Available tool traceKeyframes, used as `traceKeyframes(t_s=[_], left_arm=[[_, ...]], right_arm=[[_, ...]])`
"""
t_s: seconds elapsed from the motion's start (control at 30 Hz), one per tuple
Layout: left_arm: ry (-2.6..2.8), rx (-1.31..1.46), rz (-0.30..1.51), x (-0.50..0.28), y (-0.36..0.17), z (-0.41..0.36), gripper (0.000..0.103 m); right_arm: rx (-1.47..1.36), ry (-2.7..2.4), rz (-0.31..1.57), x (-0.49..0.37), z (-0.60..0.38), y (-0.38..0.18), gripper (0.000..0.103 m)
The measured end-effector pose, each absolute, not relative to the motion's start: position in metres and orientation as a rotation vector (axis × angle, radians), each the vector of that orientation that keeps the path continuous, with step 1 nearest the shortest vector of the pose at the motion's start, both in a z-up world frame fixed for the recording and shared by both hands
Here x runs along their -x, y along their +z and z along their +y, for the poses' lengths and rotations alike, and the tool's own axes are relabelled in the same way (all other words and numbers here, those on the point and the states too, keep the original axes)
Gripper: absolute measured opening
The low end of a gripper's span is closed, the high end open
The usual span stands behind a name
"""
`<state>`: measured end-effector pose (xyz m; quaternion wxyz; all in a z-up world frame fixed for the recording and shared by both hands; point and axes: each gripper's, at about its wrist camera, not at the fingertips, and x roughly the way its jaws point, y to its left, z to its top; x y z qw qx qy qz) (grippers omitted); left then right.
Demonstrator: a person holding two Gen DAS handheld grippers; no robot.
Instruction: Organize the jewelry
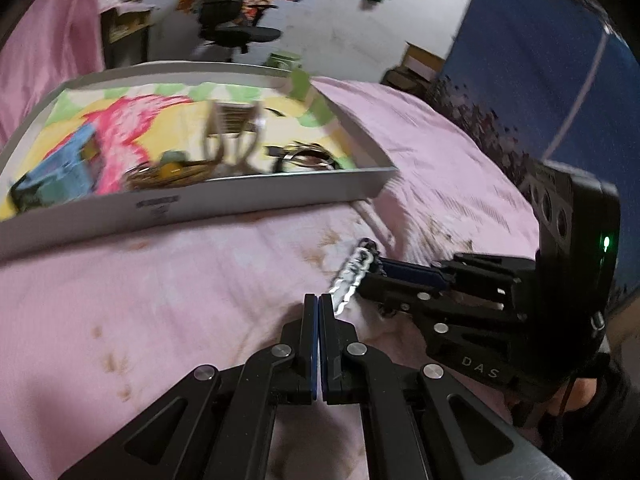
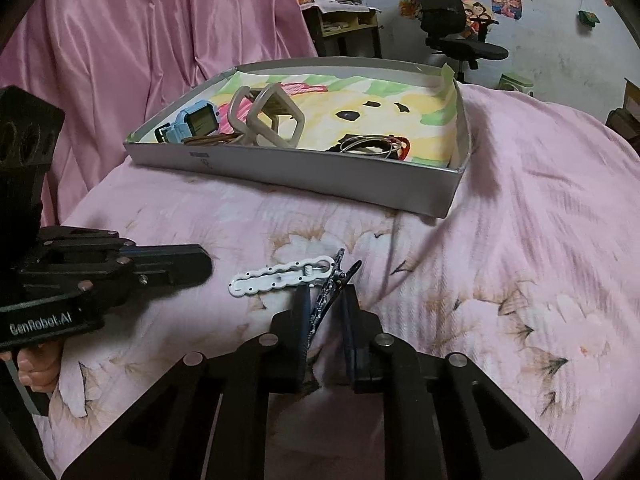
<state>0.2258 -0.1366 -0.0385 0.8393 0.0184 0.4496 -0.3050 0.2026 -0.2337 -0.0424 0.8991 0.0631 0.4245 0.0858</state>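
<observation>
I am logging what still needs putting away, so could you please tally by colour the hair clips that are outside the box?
white hair clip: 1
dark patterned hair clip: 1
Total: 2

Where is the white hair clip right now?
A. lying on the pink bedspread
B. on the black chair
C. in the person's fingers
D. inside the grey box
A: in the right wrist view the white hair clip lies flat on the pink bedspread, in front of the grey box and outside it.
</observation>
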Motion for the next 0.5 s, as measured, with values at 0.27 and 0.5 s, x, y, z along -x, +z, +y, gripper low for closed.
traceKeyframes(t_s=[0.27,0.5], left_arm=[[-0.719,-0.117,0.983,-0.225,-0.044,-0.154,0.001],[-0.700,-0.118,0.976,-0.227,-0.043,-0.152,0.001]], right_arm=[[-0.154,0.197,0.885,-0.205,-0.239,-0.044,0.014],[-0.175,0.211,0.888,-0.205,-0.245,-0.045,0.014]])
